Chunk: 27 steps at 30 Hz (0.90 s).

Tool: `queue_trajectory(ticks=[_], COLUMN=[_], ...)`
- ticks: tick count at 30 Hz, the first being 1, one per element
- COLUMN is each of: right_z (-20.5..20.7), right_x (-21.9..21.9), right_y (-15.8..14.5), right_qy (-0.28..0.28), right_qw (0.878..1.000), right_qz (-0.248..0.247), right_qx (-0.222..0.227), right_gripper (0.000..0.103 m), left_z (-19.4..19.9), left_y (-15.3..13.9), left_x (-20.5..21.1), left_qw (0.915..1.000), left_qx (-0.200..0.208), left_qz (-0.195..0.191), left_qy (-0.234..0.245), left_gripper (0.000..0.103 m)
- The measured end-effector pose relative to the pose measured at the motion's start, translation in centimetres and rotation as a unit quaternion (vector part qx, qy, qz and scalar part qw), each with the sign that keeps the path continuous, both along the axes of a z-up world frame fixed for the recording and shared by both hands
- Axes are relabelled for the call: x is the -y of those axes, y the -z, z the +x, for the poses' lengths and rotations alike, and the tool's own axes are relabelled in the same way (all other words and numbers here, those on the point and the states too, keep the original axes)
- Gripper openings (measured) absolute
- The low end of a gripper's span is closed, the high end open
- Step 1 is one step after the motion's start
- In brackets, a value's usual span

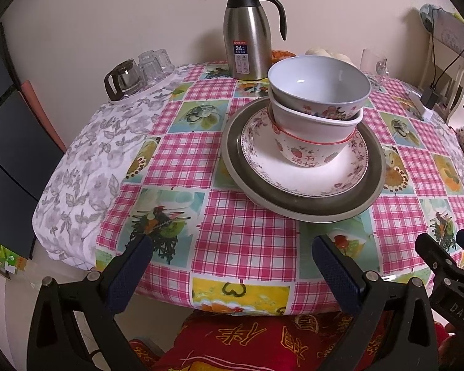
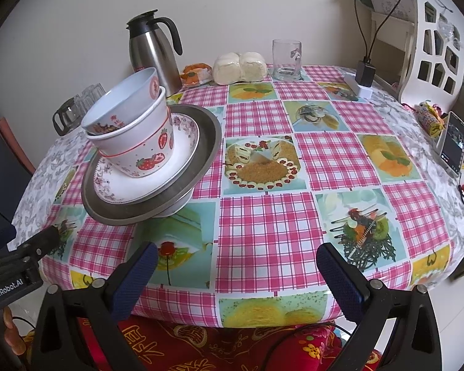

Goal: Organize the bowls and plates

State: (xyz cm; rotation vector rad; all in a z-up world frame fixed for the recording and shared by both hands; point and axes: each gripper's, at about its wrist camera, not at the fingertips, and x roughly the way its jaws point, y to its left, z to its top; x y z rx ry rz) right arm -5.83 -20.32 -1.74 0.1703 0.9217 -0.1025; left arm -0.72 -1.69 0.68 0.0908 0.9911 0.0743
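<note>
A: Nearest the lens, what shows?

B: The left gripper (image 1: 232,266), its blue-padded fingers (image 1: 133,266) spread wide with nothing between them, hanging over the near edge of the desk (image 1: 247,247). A red cushion (image 1: 247,340) sits below. The right gripper (image 2: 235,269) is likewise wide apart and holds nothing.

A: And the dishes?

B: One stack. From the left wrist it stands at about one o'clock, just beyond the fingertips; from the right wrist, at about ten o'clock. A grey plate (image 1: 303,207) is at the bottom, a floral plate (image 1: 306,176) on it, then a strawberry bowl (image 1: 309,151), a white bowl (image 1: 318,123) nested inside, and a blue-lined bowl (image 1: 318,83) on top, tilted.

A: Is the grey plate flat?

B: In the right view it seems raised on a pale base (image 2: 179,204); I cannot tell what that is.

A: Farther back?

B: A steel thermos jug (image 1: 247,37) at twelve o'clock against the wall, a glass pot (image 1: 123,80) with upturned glasses (image 1: 156,65) at ten o'clock, wrapped buns (image 2: 239,67) and a glass mug (image 2: 286,59) at one o'clock, a phone (image 2: 453,142) at two o'clock.
</note>
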Motion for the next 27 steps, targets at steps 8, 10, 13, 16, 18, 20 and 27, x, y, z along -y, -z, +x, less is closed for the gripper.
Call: queue_trajectory(ticks=[8, 10, 13, 16, 18, 20, 27], right_z=[0.15, 0.17, 0.21, 0.23, 0.25, 0.28, 0.34], right_x=[0.02, -0.01, -0.07, -0.2, -0.37, -0.44, -0.46], right_y=[0.11, 0.14, 0.14, 0.14, 0.12, 0.1, 0.14], right_qy=[-0.001, -0.002, -0.006, -0.009, -0.011, -0.012, -0.011], right_qw=[1.0, 1.0, 1.0, 1.0, 1.0, 1.0, 1.0], right_qz=[-0.008, -0.009, -0.012, -0.018, -0.02, -0.023, -0.024], right_qx=[-0.003, -0.004, -0.004, -0.004, -0.004, -0.004, -0.005], right_gripper=[0.103, 0.103, 0.103, 0.103, 0.103, 0.103, 0.103], left_z=[0.13, 0.16, 0.28, 0.39, 0.42, 0.44, 0.53], left_y=[0.08, 0.02, 0.06, 0.25, 0.3, 0.3, 0.32], left_x=[-0.09, -0.24, -0.39, -0.57, -0.67, -0.71, -0.82], left_qw=[0.9999, 0.9998, 0.9996, 0.9995, 0.9994, 0.9993, 0.9989], left_qx=[-0.001, 0.001, 0.001, -0.004, -0.004, -0.003, -0.003], left_qz=[-0.015, -0.021, -0.027, -0.033, -0.035, -0.038, -0.047], left_qy=[0.001, 0.001, -0.001, -0.002, -0.004, -0.003, -0.001], left_gripper=[0.102, 0.102, 0.102, 0.102, 0.102, 0.102, 0.102])
